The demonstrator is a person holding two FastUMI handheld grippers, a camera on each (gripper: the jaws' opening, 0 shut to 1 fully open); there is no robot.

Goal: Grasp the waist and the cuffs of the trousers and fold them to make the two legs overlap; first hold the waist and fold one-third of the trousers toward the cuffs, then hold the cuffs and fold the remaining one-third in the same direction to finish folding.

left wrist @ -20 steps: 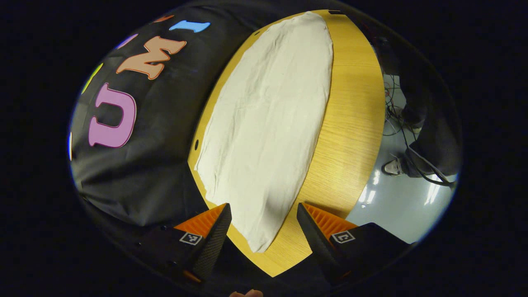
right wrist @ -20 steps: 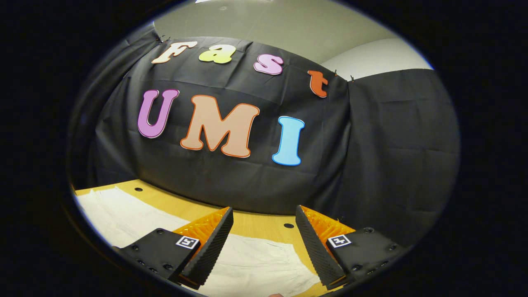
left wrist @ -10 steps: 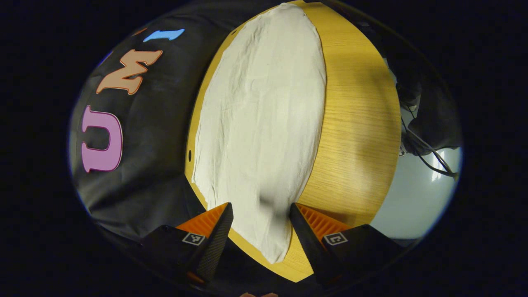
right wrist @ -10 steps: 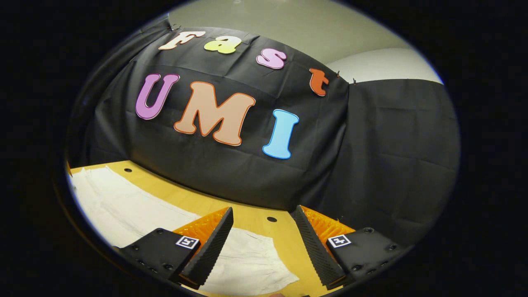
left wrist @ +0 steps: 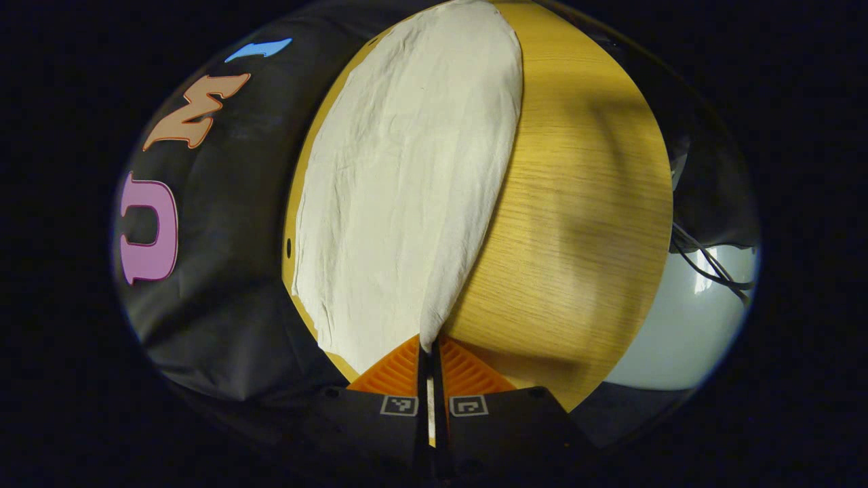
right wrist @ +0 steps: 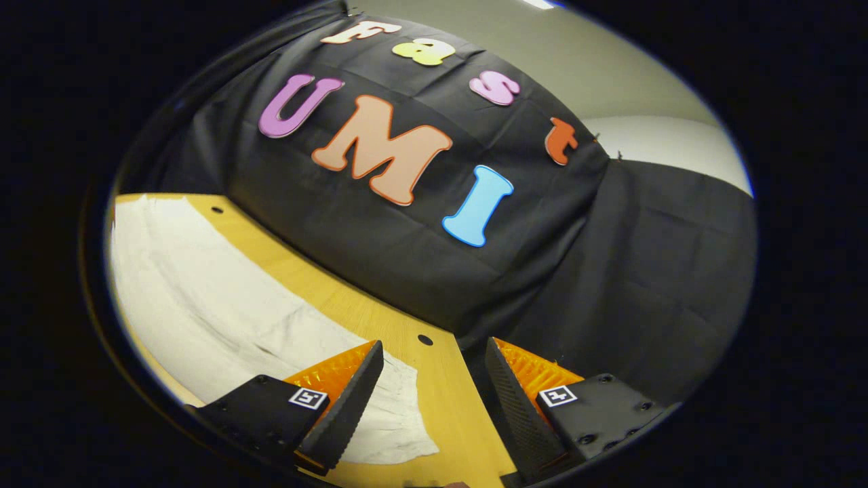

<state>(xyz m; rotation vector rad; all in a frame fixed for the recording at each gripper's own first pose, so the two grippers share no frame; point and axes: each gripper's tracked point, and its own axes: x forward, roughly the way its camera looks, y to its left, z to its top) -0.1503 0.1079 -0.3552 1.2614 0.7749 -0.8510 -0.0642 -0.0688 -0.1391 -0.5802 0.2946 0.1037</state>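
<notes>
The trousers (left wrist: 407, 183) lay spread flat along a wooden table (left wrist: 576, 203), a long pale stretch of cloth running away from the camera in the left gripper view, close to the table's far edge beside the black cloth wall (left wrist: 224, 224). The left gripper (left wrist: 430, 352) had its fingers pressed together on a raised fold at the near end of the trousers, the cloth pinched between them. A pale glossy floor (left wrist: 685, 325) with dark cables (left wrist: 712, 261) showed past the table's edge. In the right gripper view, the right gripper (right wrist: 434, 379) hung above the table with its fingers spread apart and nothing between them; one end of the trousers (right wrist: 224, 305) lay just below its left finger. A small round hole (right wrist: 425, 339) marked the tabletop near the wall, and a pale room wall (right wrist: 610, 88) rose above the black cloth.
</notes>
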